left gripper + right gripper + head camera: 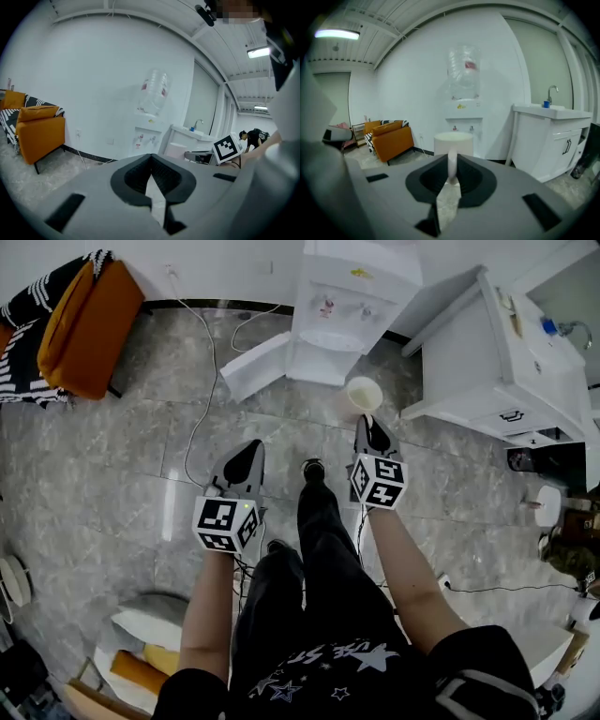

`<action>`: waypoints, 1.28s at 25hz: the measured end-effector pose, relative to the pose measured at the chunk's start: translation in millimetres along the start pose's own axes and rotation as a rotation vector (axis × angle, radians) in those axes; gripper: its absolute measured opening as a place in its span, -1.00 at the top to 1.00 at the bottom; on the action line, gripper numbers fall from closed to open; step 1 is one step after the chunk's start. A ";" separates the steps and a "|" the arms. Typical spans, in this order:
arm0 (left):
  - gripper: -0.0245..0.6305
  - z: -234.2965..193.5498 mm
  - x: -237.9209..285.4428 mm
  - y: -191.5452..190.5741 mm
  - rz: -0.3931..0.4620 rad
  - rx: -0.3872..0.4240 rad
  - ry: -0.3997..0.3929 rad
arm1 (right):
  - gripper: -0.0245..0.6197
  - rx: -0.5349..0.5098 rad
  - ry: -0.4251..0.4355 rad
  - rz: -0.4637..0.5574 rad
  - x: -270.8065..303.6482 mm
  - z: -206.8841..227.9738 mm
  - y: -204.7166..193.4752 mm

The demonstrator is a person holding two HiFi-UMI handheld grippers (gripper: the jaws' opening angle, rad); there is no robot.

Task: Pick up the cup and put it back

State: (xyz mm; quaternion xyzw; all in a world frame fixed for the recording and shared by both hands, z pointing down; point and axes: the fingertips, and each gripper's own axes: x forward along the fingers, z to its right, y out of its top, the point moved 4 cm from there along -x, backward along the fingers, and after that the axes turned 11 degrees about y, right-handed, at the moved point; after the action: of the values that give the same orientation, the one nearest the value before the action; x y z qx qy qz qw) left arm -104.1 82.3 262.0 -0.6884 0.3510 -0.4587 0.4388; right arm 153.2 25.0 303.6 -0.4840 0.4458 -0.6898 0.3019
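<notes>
A white cup hangs in the air in front of the water dispenser, above the floor. My right gripper is shut on the cup's handle. In the right gripper view the handle stands upright between the dark pads and the cup's body shows just beyond them, with the right gripper clamped round it. My left gripper is held level with it, to the left, shut with nothing in it. Its pads meet at the tips in the left gripper view, where the left gripper points toward the dispenser.
A white sink cabinet stands right of the dispenser. An orange armchair sits at the far left. A white cable runs across the grey stone floor. The person's legs and a shoe are between the grippers.
</notes>
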 end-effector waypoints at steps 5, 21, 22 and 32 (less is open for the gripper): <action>0.90 9.6 -49.8 24.6 -0.022 0.006 -0.014 | 0.79 -0.013 0.003 0.034 -60.4 -18.6 33.5; 0.90 31.8 -42.6 47.0 -0.022 0.001 -0.006 | 0.79 -0.073 0.001 -0.017 -90.5 5.7 35.3; 0.90 28.6 -38.0 45.7 -0.029 0.002 -0.001 | 0.79 -0.072 0.007 -0.023 -81.5 8.3 33.8; 0.90 -21.3 85.8 -5.1 -0.065 0.060 0.021 | 0.79 -0.102 0.095 -0.061 75.3 41.1 -17.6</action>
State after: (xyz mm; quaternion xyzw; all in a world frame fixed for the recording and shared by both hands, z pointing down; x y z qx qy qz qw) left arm -95.1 2.1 298.6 -0.6810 0.3190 -0.4905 0.4404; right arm 165.8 -44.7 355.1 -0.4787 0.4793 -0.6973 0.2343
